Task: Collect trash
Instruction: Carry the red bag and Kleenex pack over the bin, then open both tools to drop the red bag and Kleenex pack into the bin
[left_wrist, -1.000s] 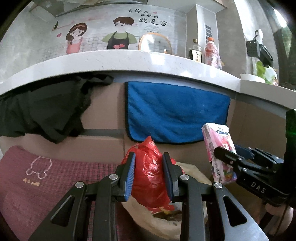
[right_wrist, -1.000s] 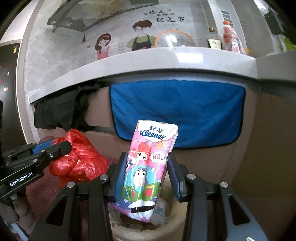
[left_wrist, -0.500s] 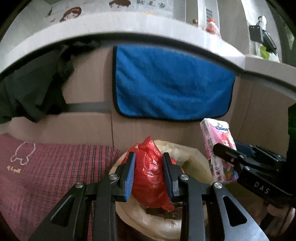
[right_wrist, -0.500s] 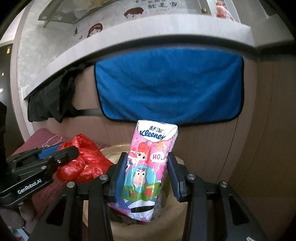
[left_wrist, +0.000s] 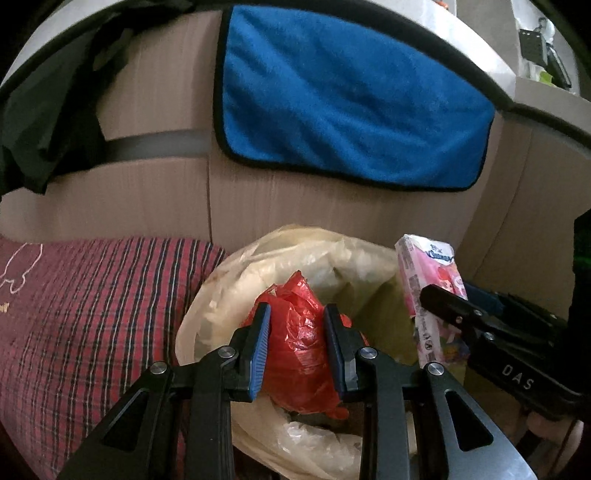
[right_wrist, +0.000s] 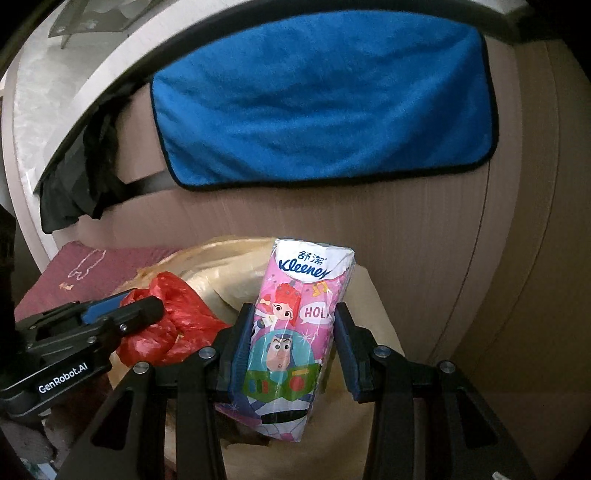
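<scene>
My left gripper (left_wrist: 297, 332) is shut on a crumpled red plastic bag (left_wrist: 299, 354) and holds it over the mouth of a bin lined with a pale yellow bag (left_wrist: 258, 273). My right gripper (right_wrist: 293, 332) is shut on a pink Kleenex tissue pack (right_wrist: 295, 332) with cartoon figures, held upright over the same bin (right_wrist: 369, 295). In the left wrist view the tissue pack (left_wrist: 428, 284) and right gripper (left_wrist: 450, 306) are at the right. In the right wrist view the red bag (right_wrist: 173, 325) and left gripper (right_wrist: 136, 310) are at the left.
A blue towel (left_wrist: 351, 110) hangs on the wooden cabinet front behind the bin. A black cloth (left_wrist: 48, 110) hangs at the left. A red plaid cushion (left_wrist: 81, 317) lies left of the bin. Some trash lies inside the bin (left_wrist: 314, 439).
Both grippers have moved down and forward with their loads, from above the counter level to just over the bin's mouth. The bin now fills more of both views.
</scene>
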